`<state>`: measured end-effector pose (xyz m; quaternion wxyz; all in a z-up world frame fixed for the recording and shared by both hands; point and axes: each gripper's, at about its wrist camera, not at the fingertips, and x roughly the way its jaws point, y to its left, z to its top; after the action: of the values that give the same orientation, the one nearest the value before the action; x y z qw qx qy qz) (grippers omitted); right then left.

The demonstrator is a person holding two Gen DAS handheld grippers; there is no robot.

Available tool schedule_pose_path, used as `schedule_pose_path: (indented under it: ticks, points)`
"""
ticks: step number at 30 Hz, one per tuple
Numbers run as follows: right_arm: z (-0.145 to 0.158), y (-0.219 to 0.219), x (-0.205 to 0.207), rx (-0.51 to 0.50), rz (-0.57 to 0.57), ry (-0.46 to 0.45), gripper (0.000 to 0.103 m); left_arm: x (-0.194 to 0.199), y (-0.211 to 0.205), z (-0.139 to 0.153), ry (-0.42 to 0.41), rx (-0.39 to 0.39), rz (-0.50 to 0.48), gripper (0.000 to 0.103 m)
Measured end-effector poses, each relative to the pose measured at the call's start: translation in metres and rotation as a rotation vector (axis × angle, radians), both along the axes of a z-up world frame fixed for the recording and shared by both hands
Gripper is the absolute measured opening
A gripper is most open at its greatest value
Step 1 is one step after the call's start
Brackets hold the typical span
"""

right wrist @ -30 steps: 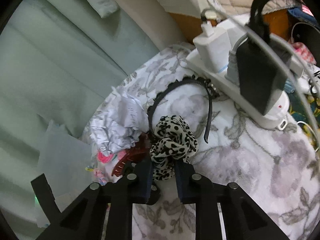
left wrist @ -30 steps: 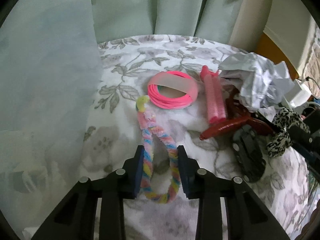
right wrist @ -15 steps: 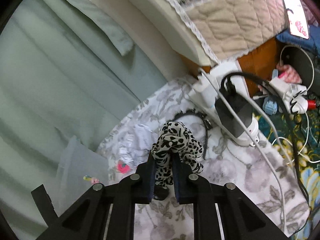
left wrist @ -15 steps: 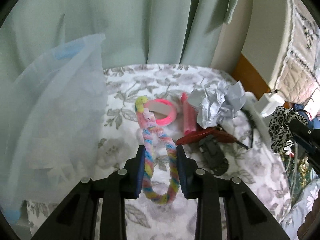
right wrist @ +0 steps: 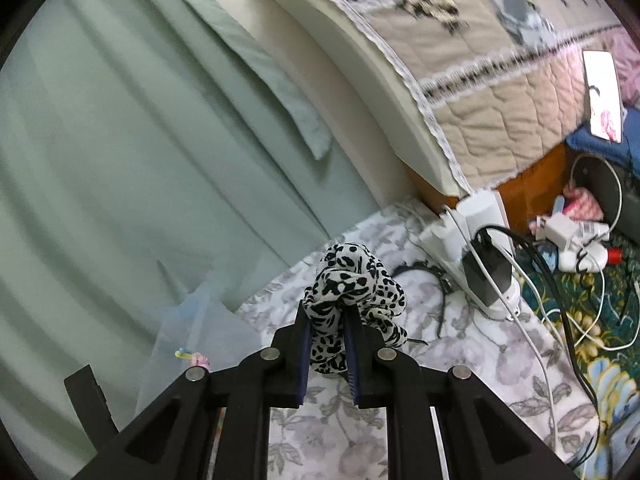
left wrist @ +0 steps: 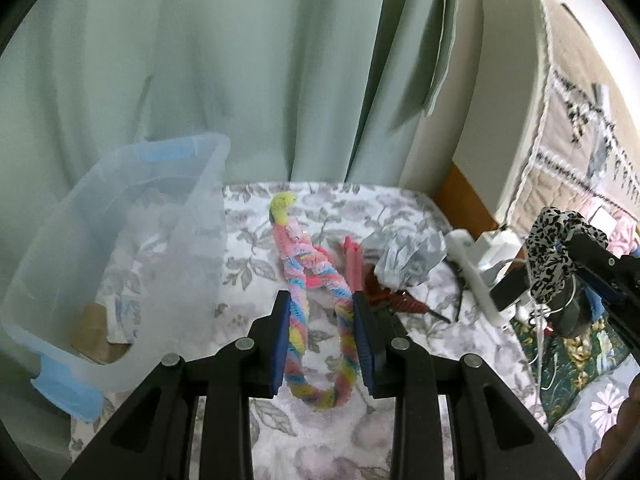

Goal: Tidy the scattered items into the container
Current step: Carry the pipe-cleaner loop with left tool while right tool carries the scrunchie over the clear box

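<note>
L jaws clamped on rainbow braided rope (left wrist: pixel 316 316), R jaws on leopard scrunchie (right wrist: pixel 352 300): both soft, light, floppy; pinch mid-body.

The translucent plastic storage bin (left wrist: pixel 120 248) stands left on the floral-printed cloth (left wrist: pixel 248 264); the crumpled grey paper ball (left wrist: pixel 404 256) lies right, the white power strip (left wrist: pixel 472 268) beyond it.

Black tool (left wrist: pixel 322 334), seemingly blue-padded fingers (left wrist: pixel 280 336)
</note>
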<state>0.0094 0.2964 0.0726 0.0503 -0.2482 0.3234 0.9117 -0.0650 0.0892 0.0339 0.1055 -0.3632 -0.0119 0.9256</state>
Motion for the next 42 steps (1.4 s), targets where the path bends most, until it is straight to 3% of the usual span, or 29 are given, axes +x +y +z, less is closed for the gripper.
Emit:
schedule_pose_path:
  ticks: [16, 30, 42]
  points:
    - [0.053, -0.058, 0.017, 0.101, 0.106, 0.108, 0.017, 0.038, -0.038, 0.05, 0.133, 0.072, 0.031, 0.031]
    - [0.074, -0.108, 0.016, 0.163, 0.2, 0.157, 0.017, 0.05, -0.087, 0.063, 0.168, 0.148, 0.121, 0.032]
    - [0.071, -0.147, 0.002, 0.201, 0.292, 0.139, 0.017, 0.052, -0.132, 0.061, 0.176, 0.202, 0.206, 0.032]
